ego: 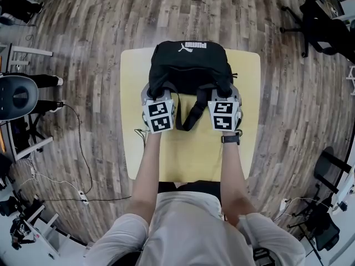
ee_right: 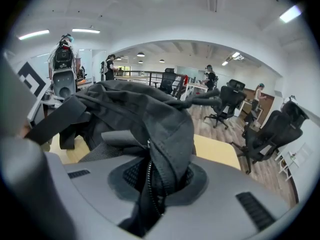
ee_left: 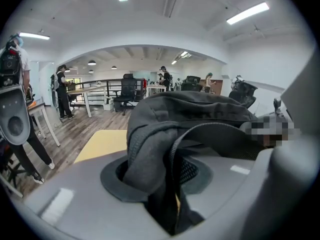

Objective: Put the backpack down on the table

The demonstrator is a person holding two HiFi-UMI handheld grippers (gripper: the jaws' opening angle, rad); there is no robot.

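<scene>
A black backpack (ego: 188, 65) sits over the far half of the yellow table (ego: 244, 148), its straps hanging toward me. My left gripper (ego: 157, 90) is at its near left corner and my right gripper (ego: 223, 90) at its near right corner. In the left gripper view, a fold of backpack (ee_left: 190, 109) fabric and a webbing strap are pinched in the left gripper (ee_left: 165, 184). In the right gripper view, bunched backpack (ee_right: 145, 114) fabric with a zipper is pressed in the right gripper (ee_right: 155, 184). Whether the bag's base rests on the table is hidden.
Wooden floor surrounds the table. A black office chair (ego: 321, 26) stands at the far right and a round grey device on a stand (ego: 16, 96) at the left. Cables (ego: 83, 193) trail on the floor at the near left. People stand at desks far off (ee_left: 62, 89).
</scene>
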